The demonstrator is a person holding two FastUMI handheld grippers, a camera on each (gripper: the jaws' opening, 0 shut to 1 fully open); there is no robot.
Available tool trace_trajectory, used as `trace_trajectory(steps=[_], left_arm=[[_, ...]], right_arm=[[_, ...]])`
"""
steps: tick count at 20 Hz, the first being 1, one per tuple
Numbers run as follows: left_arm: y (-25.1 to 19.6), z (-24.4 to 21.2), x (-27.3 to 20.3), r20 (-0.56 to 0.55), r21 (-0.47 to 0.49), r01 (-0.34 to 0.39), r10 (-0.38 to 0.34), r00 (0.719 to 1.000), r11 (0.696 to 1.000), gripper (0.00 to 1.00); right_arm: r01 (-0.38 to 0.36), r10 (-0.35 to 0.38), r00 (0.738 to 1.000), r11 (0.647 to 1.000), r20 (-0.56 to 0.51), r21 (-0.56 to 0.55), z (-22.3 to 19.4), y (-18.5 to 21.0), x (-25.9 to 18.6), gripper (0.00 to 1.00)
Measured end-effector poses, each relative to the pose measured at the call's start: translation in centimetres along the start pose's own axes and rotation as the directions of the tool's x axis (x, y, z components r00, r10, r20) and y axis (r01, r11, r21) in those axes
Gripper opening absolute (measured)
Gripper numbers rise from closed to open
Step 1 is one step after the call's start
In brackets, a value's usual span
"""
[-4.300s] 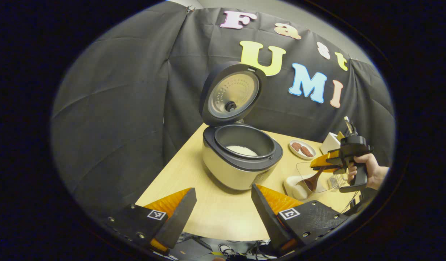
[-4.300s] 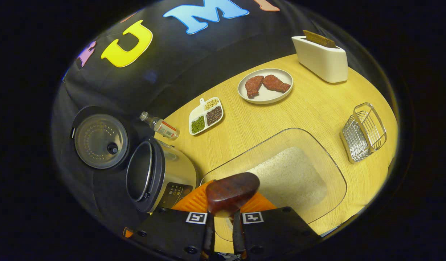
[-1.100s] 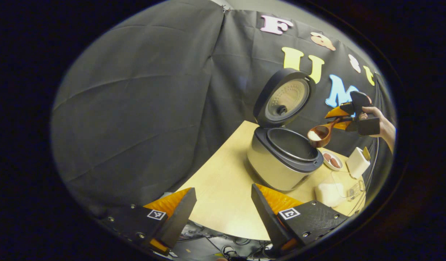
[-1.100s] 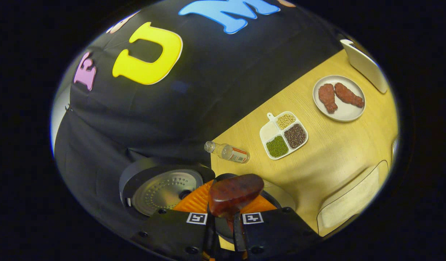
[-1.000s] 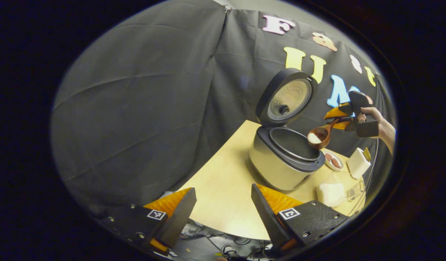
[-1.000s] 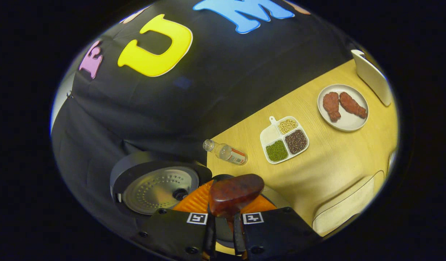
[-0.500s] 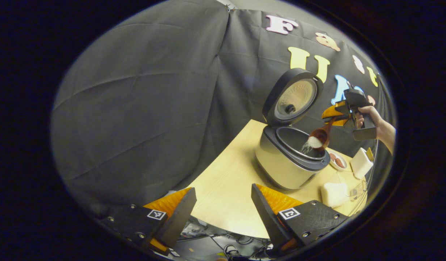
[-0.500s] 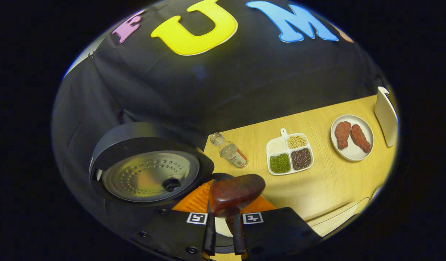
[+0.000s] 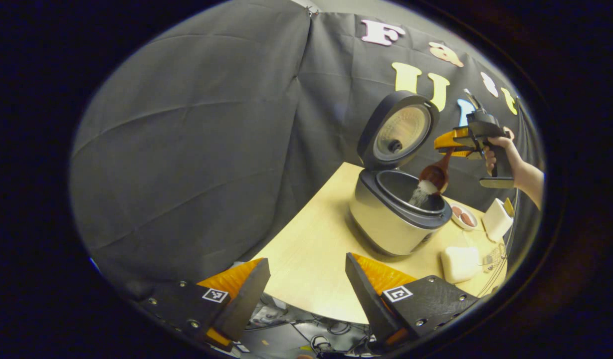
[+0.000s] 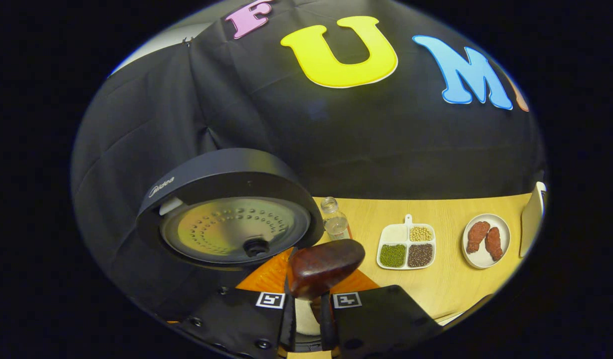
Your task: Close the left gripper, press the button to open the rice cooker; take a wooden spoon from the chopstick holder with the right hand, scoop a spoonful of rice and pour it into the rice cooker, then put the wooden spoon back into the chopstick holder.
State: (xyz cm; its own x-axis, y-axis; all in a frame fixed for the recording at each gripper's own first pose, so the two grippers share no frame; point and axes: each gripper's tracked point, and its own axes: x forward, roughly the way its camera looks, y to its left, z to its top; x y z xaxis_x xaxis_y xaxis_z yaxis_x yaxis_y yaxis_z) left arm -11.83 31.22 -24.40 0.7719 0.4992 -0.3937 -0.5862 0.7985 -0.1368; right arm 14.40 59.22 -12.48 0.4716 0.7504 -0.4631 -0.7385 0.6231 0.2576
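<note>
Wooden spoon (image 9: 435,174), tipped over the open rice cooker (image 9: 398,219) and shedding rice, looks stiff and light to me, so my right claw (image 10: 308,304), clenched on its handle, suffices; my left claw (image 9: 306,279) hangs released.

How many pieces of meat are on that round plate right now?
2. Both lie side by side on the round white plate, at the table's right end in the right gripper view: one meat piece on its left half, the other on its right.
</note>
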Motion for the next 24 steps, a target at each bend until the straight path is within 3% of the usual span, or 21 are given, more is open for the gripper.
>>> trace_trajectory(steps=[5,6,9,12,14,15,16,19,24], left_arm=[[-0.1,0.0,-0.5,0.004,0.006,-0.004,0.004,1.000,1.000,0.96],[-0.1,0.0,-0.6,0.007,0.011,-0.005,0.005,1.000,1.000,0.96],[-0.3,0.4,-0.8,0.015,0.015,-0.007,0.007,1.000,1.000,0.96],[-0.3,0.4,-1.2,0.022,0.017,-0.006,0.005,1.000,1.000,0.96],[-0.5,0.2,-1.4,0.023,0.022,-0.007,0.007,1.000,1.000,0.96],[-0.5,0.1,-1.5,0.020,0.021,-0.006,0.005,1.000,1.000,0.96],[-0.6,-0.1,-1.5,0.018,0.020,-0.004,0.004,1.000,1.000,0.96],[-0.7,-0.2,-1.6,0.019,0.019,-0.001,0.000,1.000,1.000,0.96],[-1.0,0.3,-2.5,0.035,0.029,0.000,-0.001,0.999,1.000,0.96]], right_arm=[[-0.023,0.028,0.999,0.988,0.030,-0.150,0.7,1.9,-0.8,0.21],[-0.022,0.031,0.998,0.984,0.050,-0.175,1.1,2.4,-1.1,0.17],[-0.020,0.042,0.995,0.971,0.087,-0.238,1.9,3.3,-1.5,0.21],[-0.011,0.049,0.993,0.943,0.107,-0.332,2.4,3.9,-1.9,0.21],[-0.004,0.064,0.989,0.910,0.131,-0.414,2.7,4.4,-2.3,0.21],[-0.003,0.078,0.987,0.884,0.141,-0.468,2.7,4.7,-2.6,0.17],[-0.002,0.091,0.985,0.852,0.145,-0.524,2.6,5.2,-2.9,0.21],[-0.012,0.132,0.981,0.765,0.138,-0.644,1.7,6.2,-2.9,0.21],[0.020,0.160,0.970,0.694,0.181,-0.720,1.8,7.0,-4.0,0.21]])
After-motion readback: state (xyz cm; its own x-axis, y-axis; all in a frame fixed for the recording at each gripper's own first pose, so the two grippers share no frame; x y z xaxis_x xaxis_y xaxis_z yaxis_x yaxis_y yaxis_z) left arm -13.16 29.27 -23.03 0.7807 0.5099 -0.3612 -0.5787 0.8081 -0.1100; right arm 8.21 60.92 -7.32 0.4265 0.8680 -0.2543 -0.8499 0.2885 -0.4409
